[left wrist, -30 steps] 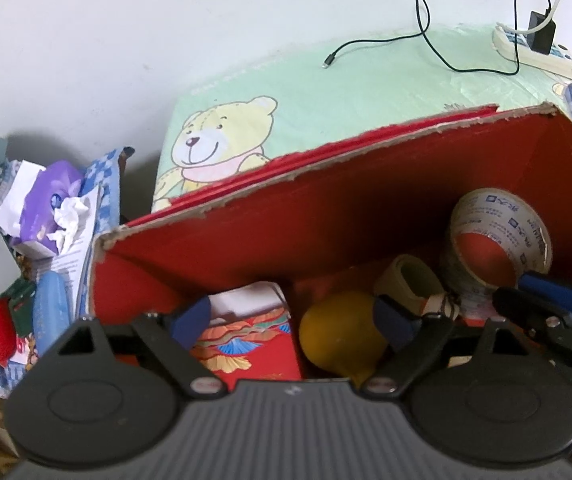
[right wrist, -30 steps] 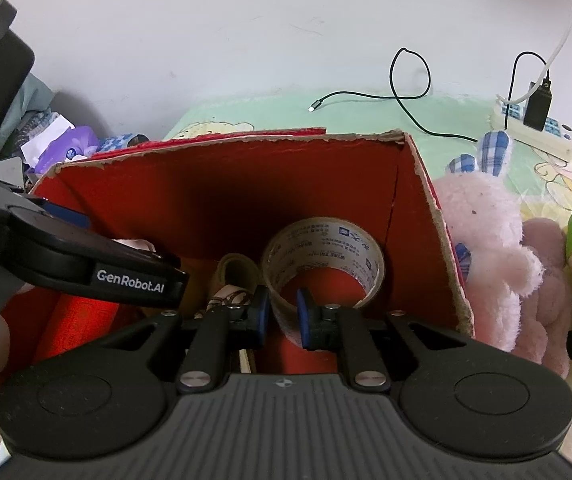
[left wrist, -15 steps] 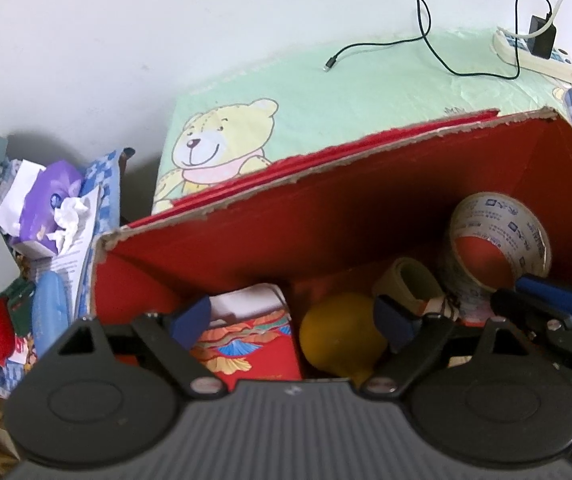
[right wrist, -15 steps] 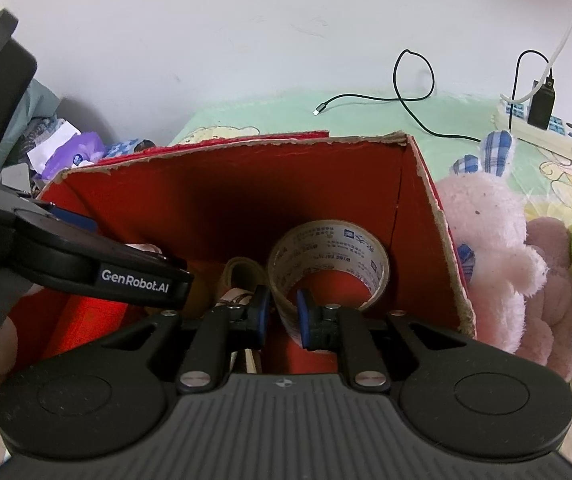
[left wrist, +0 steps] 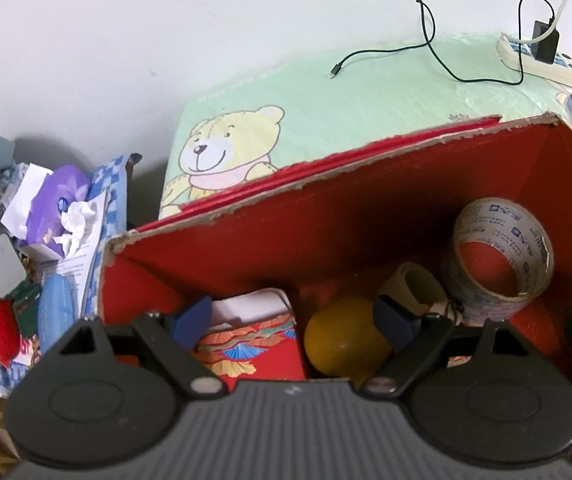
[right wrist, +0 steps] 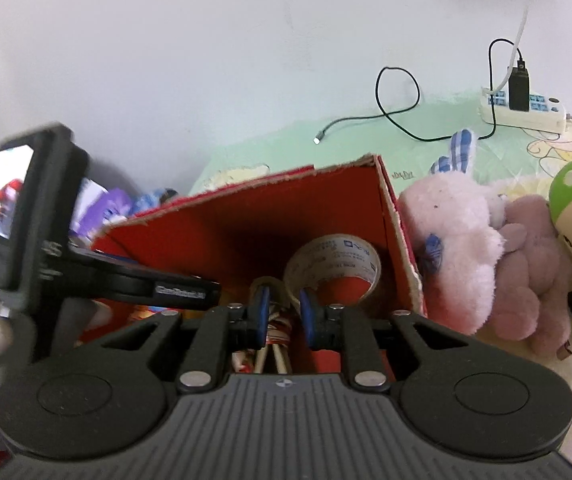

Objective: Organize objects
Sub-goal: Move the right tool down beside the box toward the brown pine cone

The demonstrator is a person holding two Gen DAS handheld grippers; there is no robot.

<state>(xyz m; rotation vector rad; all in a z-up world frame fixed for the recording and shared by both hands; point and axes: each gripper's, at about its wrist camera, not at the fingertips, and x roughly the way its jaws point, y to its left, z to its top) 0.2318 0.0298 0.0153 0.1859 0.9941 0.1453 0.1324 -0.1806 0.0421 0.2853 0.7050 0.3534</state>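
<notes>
Red box [left wrist: 326, 232], yellow ball [left wrist: 342, 336], pale printed tape roll [left wrist: 502, 256], pink plush [right wrist: 450, 256].

Little here that you can actually read. The roll of clear tape [left wrist: 502, 256] in your red box [left wrist: 326, 236] carries repeated blue logos and lines of print, too small to make out in either view. The white lettering on the arm of your left gripper [right wrist: 180, 291] is blurred. Printed paper [left wrist: 80, 260] beside the box: text unreadable.
</notes>
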